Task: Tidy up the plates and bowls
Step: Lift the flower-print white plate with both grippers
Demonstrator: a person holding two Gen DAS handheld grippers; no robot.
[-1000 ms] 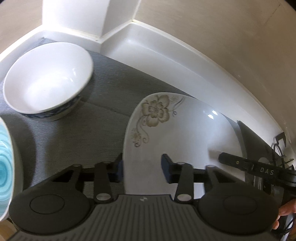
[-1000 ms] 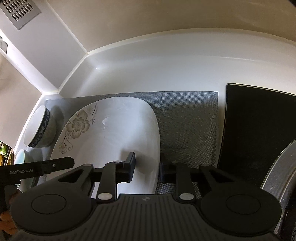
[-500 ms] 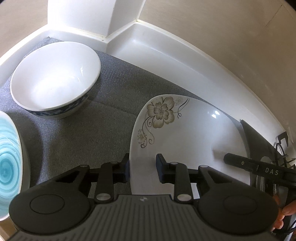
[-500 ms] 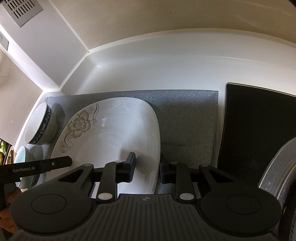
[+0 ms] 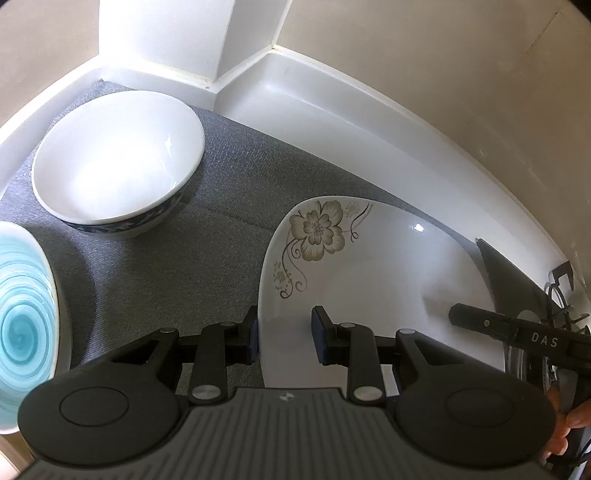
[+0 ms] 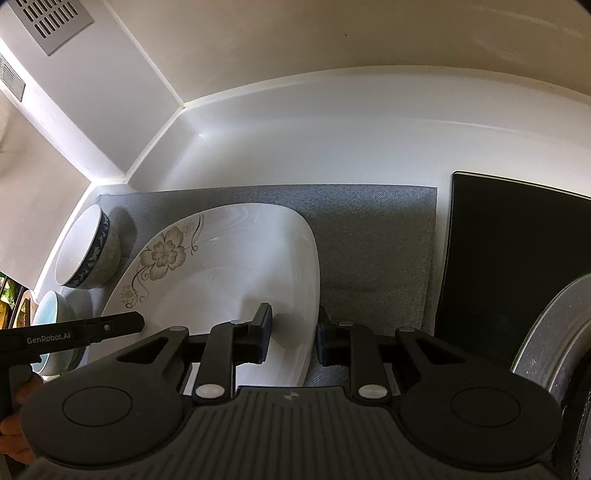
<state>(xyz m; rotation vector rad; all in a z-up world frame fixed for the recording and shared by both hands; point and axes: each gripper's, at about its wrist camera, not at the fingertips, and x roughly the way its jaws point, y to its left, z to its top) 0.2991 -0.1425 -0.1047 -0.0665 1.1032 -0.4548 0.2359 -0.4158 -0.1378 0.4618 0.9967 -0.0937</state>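
Observation:
A white square plate with a brown flower print (image 5: pixel 369 266) (image 6: pixel 229 280) is held between both grippers above the grey mat (image 5: pixel 155 266). My left gripper (image 5: pixel 284 334) is shut on the plate's left edge. My right gripper (image 6: pixel 293 330) is shut on its right edge. A white bowl with a blue patterned outside (image 5: pixel 114 162) (image 6: pixel 86 251) stands at the mat's far left corner. A light blue swirl bowl (image 5: pixel 22 325) (image 6: pixel 51 325) stands nearer, at the left.
The white counter (image 6: pixel 332 147) meets the wall close behind the mat. A black cooktop (image 6: pixel 517 251) lies right of the mat, with a grey pan rim (image 6: pixel 546 339) on it. A vent grille (image 6: pixel 51 22) is on the left wall.
My left gripper has closed from a wide gap onto the plate's left edge. The plate has lifted a little off the mat. The right gripper has kept its hold.

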